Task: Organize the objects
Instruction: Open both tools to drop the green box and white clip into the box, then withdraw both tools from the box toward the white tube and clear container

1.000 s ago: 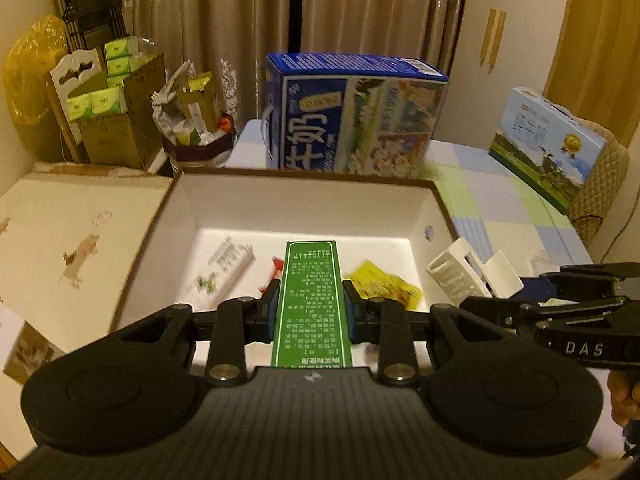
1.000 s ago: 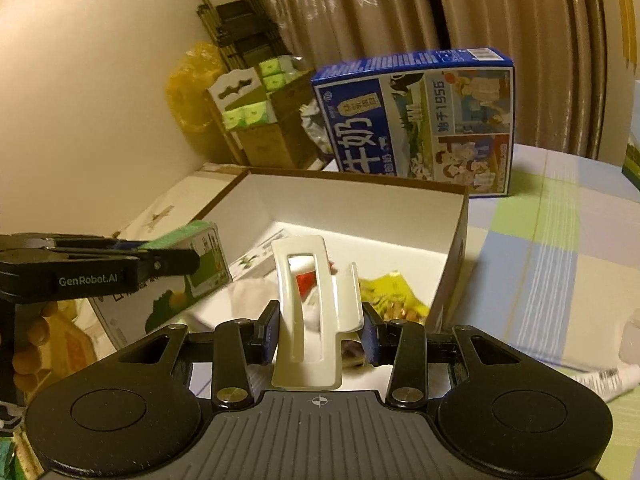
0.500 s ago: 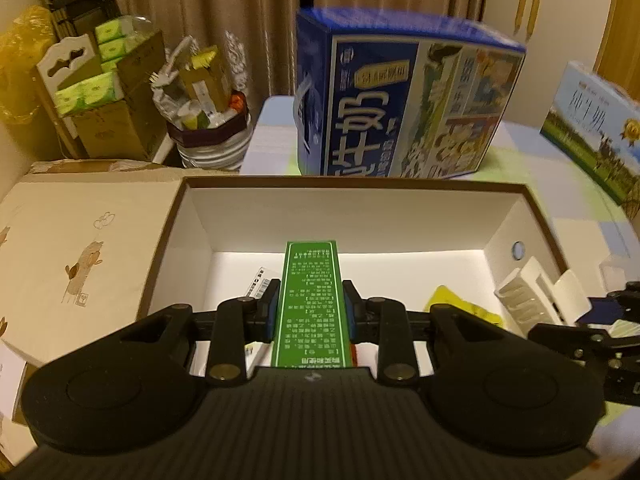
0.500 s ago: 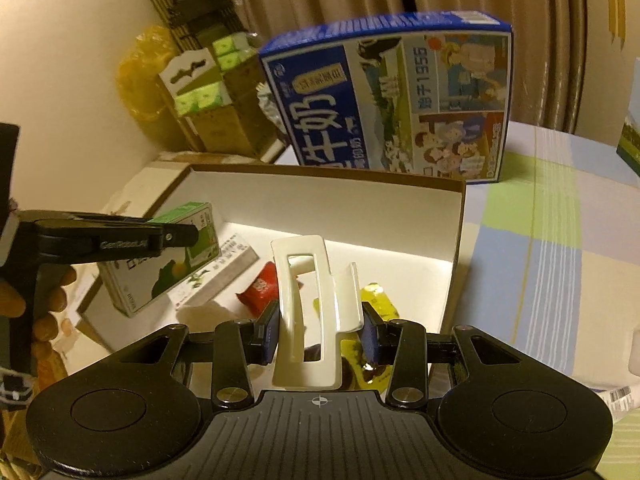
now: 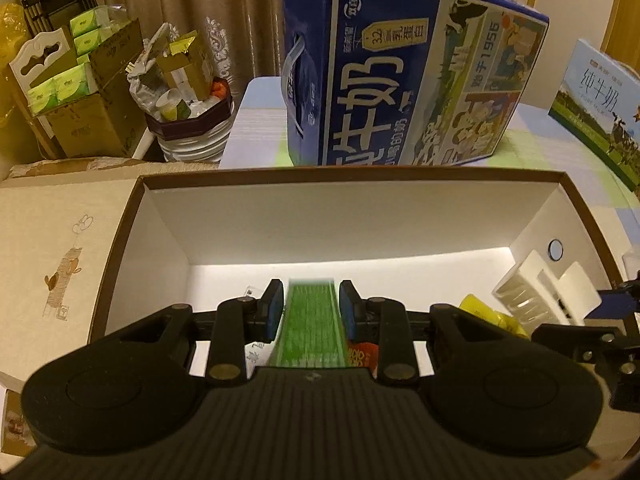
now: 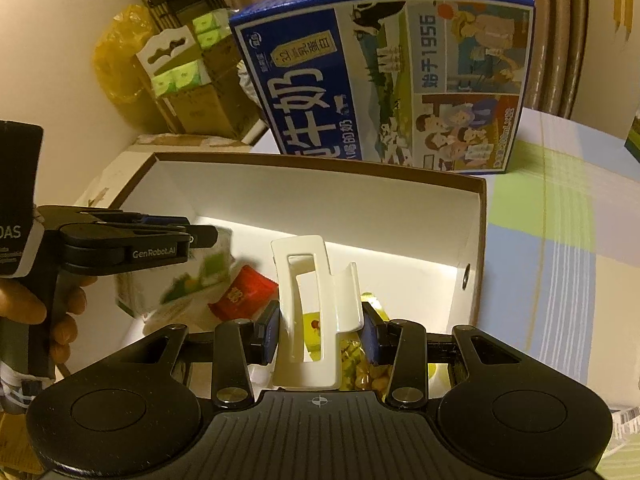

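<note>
Over the open white box point(image 5: 280, 216), the left hand-held gripper point(image 5: 311, 316) has its pads parted, a blurred green carton point(image 5: 312, 328) between them. The right hand-held gripper point(image 6: 320, 330) is clamped on a white clip point(image 6: 310, 312) above the box's yellow packet point(image 6: 356, 360) and red packet point(image 6: 242, 294).

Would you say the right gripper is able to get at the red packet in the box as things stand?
Probably not yet: the right gripper is shut on the white hair clip, so it is occupied. The red packet lies uncovered in the open box.
</note>
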The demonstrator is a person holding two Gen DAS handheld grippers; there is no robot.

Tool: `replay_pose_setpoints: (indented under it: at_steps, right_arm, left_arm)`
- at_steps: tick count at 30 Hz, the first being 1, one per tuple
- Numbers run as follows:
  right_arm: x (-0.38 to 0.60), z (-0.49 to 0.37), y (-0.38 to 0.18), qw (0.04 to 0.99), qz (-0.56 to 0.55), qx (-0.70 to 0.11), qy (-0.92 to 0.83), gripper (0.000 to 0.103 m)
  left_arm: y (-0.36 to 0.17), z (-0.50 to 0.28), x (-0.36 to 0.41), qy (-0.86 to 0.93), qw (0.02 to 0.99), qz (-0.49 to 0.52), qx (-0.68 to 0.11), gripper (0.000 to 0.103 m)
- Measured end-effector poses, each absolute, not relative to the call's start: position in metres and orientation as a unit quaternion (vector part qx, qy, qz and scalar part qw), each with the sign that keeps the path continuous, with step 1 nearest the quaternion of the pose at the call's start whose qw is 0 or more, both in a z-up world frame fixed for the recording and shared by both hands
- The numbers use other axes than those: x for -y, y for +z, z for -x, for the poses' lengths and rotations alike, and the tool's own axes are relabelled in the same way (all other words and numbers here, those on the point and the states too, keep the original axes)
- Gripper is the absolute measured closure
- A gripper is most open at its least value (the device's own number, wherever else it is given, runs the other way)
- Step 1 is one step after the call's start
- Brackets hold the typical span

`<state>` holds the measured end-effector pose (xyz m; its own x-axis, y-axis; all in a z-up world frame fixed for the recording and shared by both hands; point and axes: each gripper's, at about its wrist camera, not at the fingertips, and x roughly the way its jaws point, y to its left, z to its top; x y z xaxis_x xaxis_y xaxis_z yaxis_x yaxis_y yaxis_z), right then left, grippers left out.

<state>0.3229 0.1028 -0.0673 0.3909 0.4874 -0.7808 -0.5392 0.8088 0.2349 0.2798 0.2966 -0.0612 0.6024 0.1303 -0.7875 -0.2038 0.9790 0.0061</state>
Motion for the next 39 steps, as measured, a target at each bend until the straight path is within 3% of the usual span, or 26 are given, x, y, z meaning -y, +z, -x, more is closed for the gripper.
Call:
replay_pose_setpoints:
  at_steps: [5, 10, 20, 22, 27, 39]
  right_arm:
    - [-0.111, -0.328, -0.073, 0.83, 0.027, -0.466, 0.306, 0.065]
    - [-0.118, -0.333, -0.08, 0.825, 0.024, -0.476, 0.304, 0.065]
    - [-0.123, -0.336, -0.08, 0.833, 0.009, -0.454, 0.316, 0.065]
    - [-0.121, -0.333, -0.077, 0.833, 0.012, -0.454, 0.317, 0.064]
    - [-0.111, -0.32, -0.072, 0.83, 0.016, -0.457, 0.319, 0.062]
    - [-0.079, -0.281, -0.05, 0.833, -0.015, -0.451, 0.321, 0.048]
  left_arm:
    - [-0.057, -0.279, -0.3, 0.098, 0.896, 0.031, -0.432, 0.076]
    - [-0.058, -0.274, -0.306, 0.101, 0.886, 0.041, -0.451, 0.057]
    - [-0.041, -0.257, -0.308, 0.104, 0.887, 0.049, -0.448, 0.04]
    - [-0.038, -0.253, -0.306, 0.104, 0.886, 0.052, -0.45, 0.031]
    - [-0.028, -0.237, -0.298, 0.105, 0.887, 0.056, -0.447, 0.022]
    - [-0.005, -0.196, -0.276, 0.107, 0.89, 0.07, -0.438, 0.016]
